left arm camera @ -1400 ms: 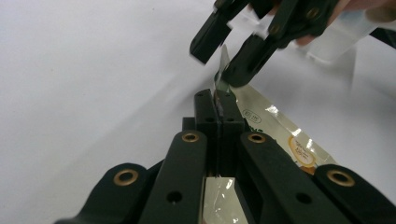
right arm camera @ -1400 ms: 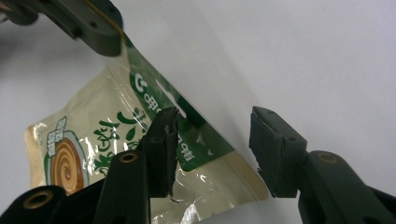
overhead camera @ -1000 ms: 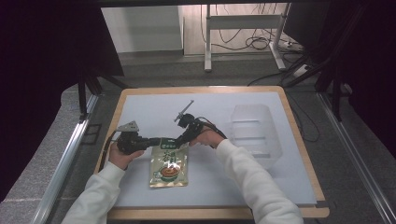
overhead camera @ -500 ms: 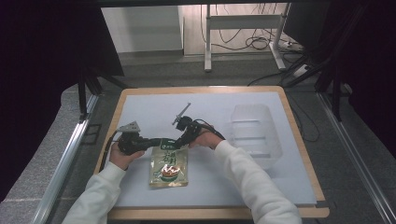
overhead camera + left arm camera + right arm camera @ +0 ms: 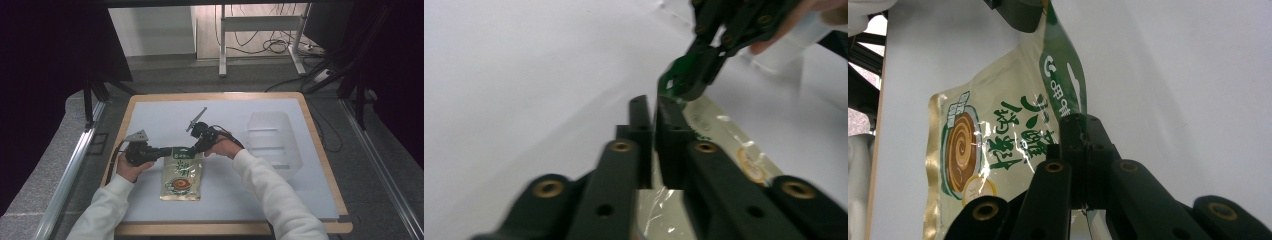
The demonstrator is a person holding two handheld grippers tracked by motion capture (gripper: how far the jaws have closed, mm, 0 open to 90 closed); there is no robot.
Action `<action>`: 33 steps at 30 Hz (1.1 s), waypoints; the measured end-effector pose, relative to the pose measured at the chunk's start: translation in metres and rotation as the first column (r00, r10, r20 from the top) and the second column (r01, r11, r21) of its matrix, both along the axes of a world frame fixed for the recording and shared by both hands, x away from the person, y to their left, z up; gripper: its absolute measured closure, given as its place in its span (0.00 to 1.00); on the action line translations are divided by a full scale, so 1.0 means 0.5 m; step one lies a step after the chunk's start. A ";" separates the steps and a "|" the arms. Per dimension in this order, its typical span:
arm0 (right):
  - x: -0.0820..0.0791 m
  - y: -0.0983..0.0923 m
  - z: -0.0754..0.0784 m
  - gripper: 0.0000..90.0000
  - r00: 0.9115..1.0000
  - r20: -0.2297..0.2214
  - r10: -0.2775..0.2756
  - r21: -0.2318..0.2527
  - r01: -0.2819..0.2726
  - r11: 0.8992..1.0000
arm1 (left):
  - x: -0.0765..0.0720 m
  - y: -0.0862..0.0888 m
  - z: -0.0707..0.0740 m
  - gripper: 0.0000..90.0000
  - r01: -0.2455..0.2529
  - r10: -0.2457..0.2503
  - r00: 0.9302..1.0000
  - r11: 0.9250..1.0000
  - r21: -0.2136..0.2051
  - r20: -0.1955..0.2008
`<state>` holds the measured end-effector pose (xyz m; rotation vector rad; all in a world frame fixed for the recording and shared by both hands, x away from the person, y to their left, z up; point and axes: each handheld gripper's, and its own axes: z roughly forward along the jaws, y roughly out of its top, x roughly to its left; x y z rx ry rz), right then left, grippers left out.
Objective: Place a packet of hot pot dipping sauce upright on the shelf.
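Observation:
A cream food pouch (image 5: 181,175) with a green top band and a bowl picture lies flat on the white mat. My left gripper (image 5: 169,151) reaches in level from the left to the band's left end. In the left gripper view its jaws (image 5: 654,107) have just been opening; a thin slit shows between them, with the pouch (image 5: 724,145) edge in it. My right gripper (image 5: 192,149) comes down at the band's right end. In the right gripper view it (image 5: 1080,122) has just closed on the green band of the pouch (image 5: 998,145), which curls up toward the left gripper (image 5: 1020,15).
A clear plastic tub (image 5: 272,137) stands on the mat to the right of my right hand. The table's wooden rim (image 5: 322,155) frames the mat. Dark floor and metal rails lie beyond it on both sides.
The right gripper has shifted slightly at the pouch's top edge. The left hand and the pouch lie as before.

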<state>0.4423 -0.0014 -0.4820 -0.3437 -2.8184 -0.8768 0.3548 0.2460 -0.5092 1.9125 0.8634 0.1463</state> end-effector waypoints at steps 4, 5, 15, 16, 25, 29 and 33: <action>-0.004 -0.008 0.013 0.99 1.000 -0.002 -0.009 0.003 0.009 1.000 | -0.014 0.017 0.006 0.59 -0.067 0.067 0.997 0.998 -0.005 0.028; -0.006 -0.010 0.017 0.99 1.000 -0.004 -0.012 0.006 0.012 1.000 | -0.017 0.021 0.008 0.54 -0.080 0.080 0.996 0.997 -0.005 0.032; -0.028 -0.033 0.085 0.99 1.000 0.026 -0.016 0.040 0.015 0.999 | -0.038 0.054 -0.013 0.38 -0.114 0.114 0.993 0.993 -0.005 -0.004; -0.031 -0.036 0.094 0.99 1.000 0.028 -0.013 0.045 0.012 0.999 | -0.041 0.057 -0.015 0.38 -0.120 0.120 0.993 0.993 0.002 0.000; -0.061 -0.042 0.151 0.99 0.997 0.076 -0.003 0.061 -0.002 0.998 | -0.055 0.081 -0.026 0.38 -0.162 0.162 0.987 0.987 -0.010 0.004; -0.073 -0.042 0.177 0.99 0.995 0.102 0.007 0.067 -0.014 0.998 | -0.058 0.075 -0.024 0.38 -0.154 0.154 0.988 0.988 -0.006 0.014; -0.083 -0.043 0.201 0.99 0.991 0.129 0.015 0.067 -0.024 0.997 | -0.059 0.068 -0.024 0.38 -0.146 0.146 0.989 0.989 0.004 0.015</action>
